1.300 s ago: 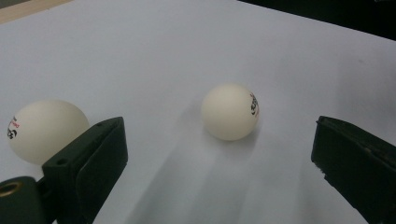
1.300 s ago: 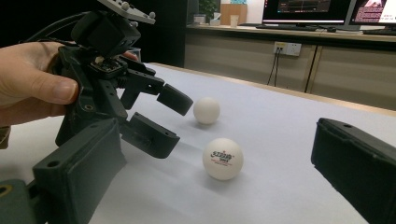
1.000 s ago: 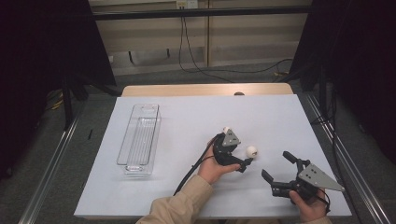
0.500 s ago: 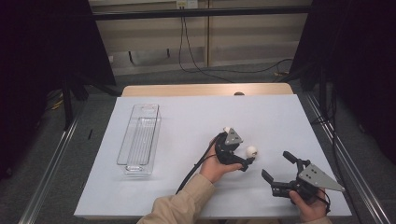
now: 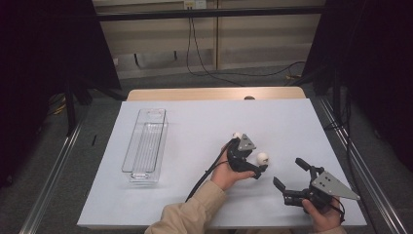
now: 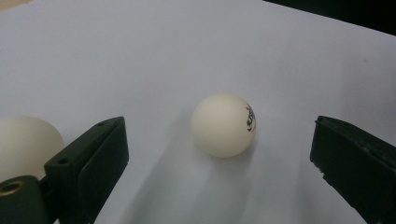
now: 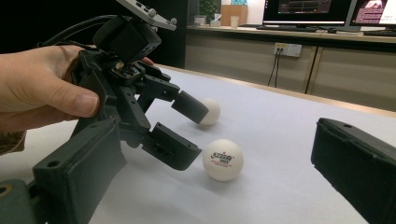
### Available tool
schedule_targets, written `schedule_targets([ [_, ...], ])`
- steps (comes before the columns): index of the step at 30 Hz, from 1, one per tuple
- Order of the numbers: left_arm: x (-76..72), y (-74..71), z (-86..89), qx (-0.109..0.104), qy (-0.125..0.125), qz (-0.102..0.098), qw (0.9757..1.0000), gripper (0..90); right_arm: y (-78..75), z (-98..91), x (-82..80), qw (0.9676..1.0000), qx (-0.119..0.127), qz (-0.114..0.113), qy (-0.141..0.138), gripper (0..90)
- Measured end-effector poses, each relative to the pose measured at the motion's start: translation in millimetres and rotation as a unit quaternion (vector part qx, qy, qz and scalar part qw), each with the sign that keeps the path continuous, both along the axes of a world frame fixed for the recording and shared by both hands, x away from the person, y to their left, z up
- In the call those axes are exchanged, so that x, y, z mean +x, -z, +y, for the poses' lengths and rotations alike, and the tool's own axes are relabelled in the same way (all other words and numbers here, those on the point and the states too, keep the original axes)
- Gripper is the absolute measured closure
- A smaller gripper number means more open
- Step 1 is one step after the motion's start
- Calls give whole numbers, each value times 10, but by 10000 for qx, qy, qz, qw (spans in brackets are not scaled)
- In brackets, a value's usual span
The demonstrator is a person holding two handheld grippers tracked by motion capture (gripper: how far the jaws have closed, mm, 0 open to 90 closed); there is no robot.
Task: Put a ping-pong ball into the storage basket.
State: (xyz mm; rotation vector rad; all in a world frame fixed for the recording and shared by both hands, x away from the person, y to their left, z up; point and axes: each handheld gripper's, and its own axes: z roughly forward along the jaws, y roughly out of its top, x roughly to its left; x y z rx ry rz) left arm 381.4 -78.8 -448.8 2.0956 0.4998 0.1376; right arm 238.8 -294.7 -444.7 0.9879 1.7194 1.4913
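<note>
A white ping-pong ball (image 5: 262, 157) (image 6: 223, 125) (image 7: 223, 159) with a printed logo lies on the white table sheet (image 5: 195, 122). My left gripper (image 5: 256, 156) (image 6: 220, 154) (image 7: 187, 128) is open, one jaw on each side of this ball, not touching it. Just outside its far jaw lies a second white ball (image 5: 237, 135) (image 6: 23, 144) (image 7: 210, 111). My right gripper (image 5: 290, 173) (image 7: 217, 186) is open and empty near the front right, pointing at the logo ball and the left gripper.
A clear plastic tray (image 5: 145, 146) lies lengthwise on the left part of the sheet, with nothing seen inside. Metal rails run along both sides of the table (image 5: 214, 93), and dark curtains hang beyond them.
</note>
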Motion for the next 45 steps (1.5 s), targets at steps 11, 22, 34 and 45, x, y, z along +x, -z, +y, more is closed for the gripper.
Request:
schedule_targets([
  [11,21,8,-24,20,-18,-1,10000,49,-1,-5,0,10000,16,1,23,15],
  [22,30,17,-57,62,-52,29,10000,50,1,0,1,10000,5,3,-4,15],
  [34,51,42,-111,119,13,55,9999,94,-1,3,-1,10000,1,3,-12,15],
  [45,73,65,-155,215,19,129,9997,164,0,5,-1,10000,3,0,-7,15],
])
